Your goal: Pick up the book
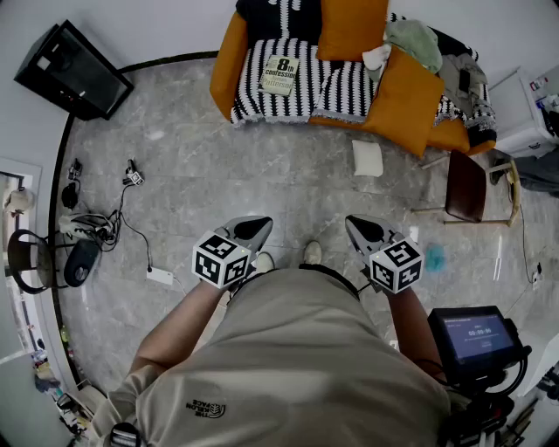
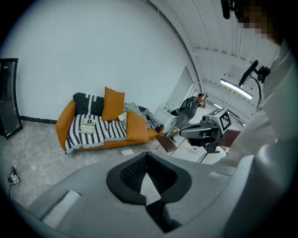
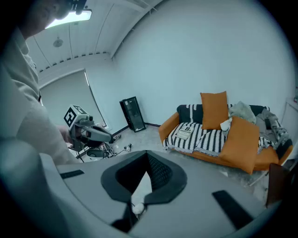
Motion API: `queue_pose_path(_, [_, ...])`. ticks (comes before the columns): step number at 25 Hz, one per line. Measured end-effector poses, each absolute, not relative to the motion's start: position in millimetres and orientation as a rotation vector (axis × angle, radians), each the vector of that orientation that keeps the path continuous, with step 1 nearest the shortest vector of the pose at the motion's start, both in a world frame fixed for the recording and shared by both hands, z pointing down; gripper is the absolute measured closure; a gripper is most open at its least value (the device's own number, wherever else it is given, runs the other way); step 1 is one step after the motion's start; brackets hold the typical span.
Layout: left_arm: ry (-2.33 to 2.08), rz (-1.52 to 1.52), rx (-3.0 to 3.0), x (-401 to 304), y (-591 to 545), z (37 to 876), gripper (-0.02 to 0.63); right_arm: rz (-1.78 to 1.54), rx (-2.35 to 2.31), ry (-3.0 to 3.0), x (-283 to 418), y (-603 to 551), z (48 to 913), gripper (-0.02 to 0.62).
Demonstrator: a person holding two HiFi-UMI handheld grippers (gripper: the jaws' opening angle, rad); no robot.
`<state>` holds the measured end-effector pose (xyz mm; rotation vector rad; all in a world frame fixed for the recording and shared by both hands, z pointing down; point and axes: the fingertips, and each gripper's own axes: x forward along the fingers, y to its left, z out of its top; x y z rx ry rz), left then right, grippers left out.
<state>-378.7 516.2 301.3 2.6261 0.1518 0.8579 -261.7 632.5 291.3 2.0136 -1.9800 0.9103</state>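
Note:
The book (image 1: pixel 279 75), pale green with "8th confession" in dark print, lies flat on the black-and-white striped throw of an orange sofa (image 1: pixel 229 52) at the far side of the room. It also shows in the left gripper view as the book (image 2: pixel 87 126) and in the right gripper view as the book (image 3: pixel 185 132). My left gripper (image 1: pixel 253 229) and right gripper (image 1: pixel 360 229) are held side by side in front of the person, far short of the sofa. Both point towards it and slightly down. The left gripper (image 2: pixel 147 155) is shut and holds nothing. The right gripper (image 3: pixel 147 155) is shut and holds nothing too.
Orange cushions (image 1: pixel 351 26) and a heap of clothes (image 1: pixel 417 39) fill the sofa's right half. A white pad (image 1: pixel 367 158) lies on the grey floor in front. A wooden chair (image 1: pixel 467 188) stands at right, a black cabinet (image 1: pixel 72 70) at far left, cables (image 1: pixel 113 218) at left.

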Motion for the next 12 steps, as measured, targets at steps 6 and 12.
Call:
queue_pose_path(6, [0.141, 0.835, 2.627, -332.0, 539.2, 299.5, 0.598, 0.893, 1.999, -1.998, -219.9, 654.3, 296.7, 0.583])
queue_pose_path(12, [0.081, 0.835, 2.602, -265.4, 547.2, 301.6, 0.598, 0.93, 1.969, -2.041, -154.7, 659.4, 312.8, 0.583])
